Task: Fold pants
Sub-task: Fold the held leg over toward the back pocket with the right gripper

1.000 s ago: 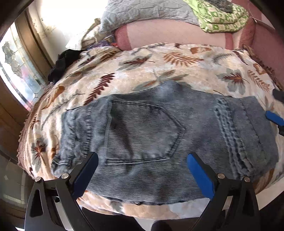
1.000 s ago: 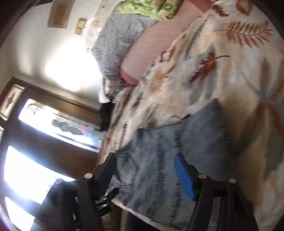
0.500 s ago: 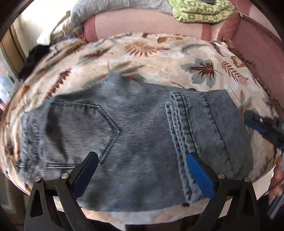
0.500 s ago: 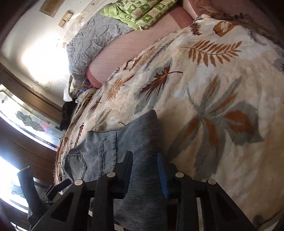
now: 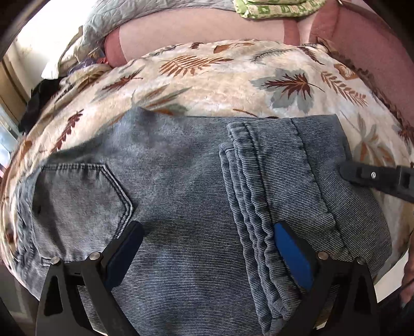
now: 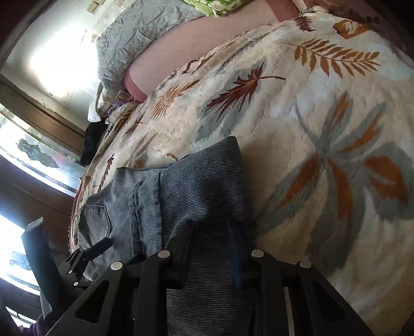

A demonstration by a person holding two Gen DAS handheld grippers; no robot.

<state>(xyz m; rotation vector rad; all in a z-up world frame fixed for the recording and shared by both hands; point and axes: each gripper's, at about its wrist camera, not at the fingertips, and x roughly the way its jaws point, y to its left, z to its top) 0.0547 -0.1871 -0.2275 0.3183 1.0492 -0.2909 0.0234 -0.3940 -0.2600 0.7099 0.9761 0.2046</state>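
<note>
Folded blue jeans (image 5: 186,196) lie on a leaf-print blanket (image 5: 233,85), back pocket at the left, the leg hems folded over at the right. My left gripper (image 5: 204,248) is open, hovering low over the near part of the jeans. My right gripper (image 6: 214,248) has its jaws narrowed around the folded right edge of the jeans (image 6: 196,196); whether they pinch the cloth I cannot tell. The right gripper also shows at the right edge of the left wrist view (image 5: 372,178), on the fold.
A pink headboard cushion (image 5: 207,33), grey quilt (image 5: 145,15) and green folded cloth (image 5: 279,10) lie behind the blanket. A dark garment (image 5: 38,103) sits at the far left. Windows (image 6: 33,160) stand left of the bed.
The left gripper came closer and lower over the jeans. The right gripper's jaws narrowed from wide open and moved onto the folded right edge.
</note>
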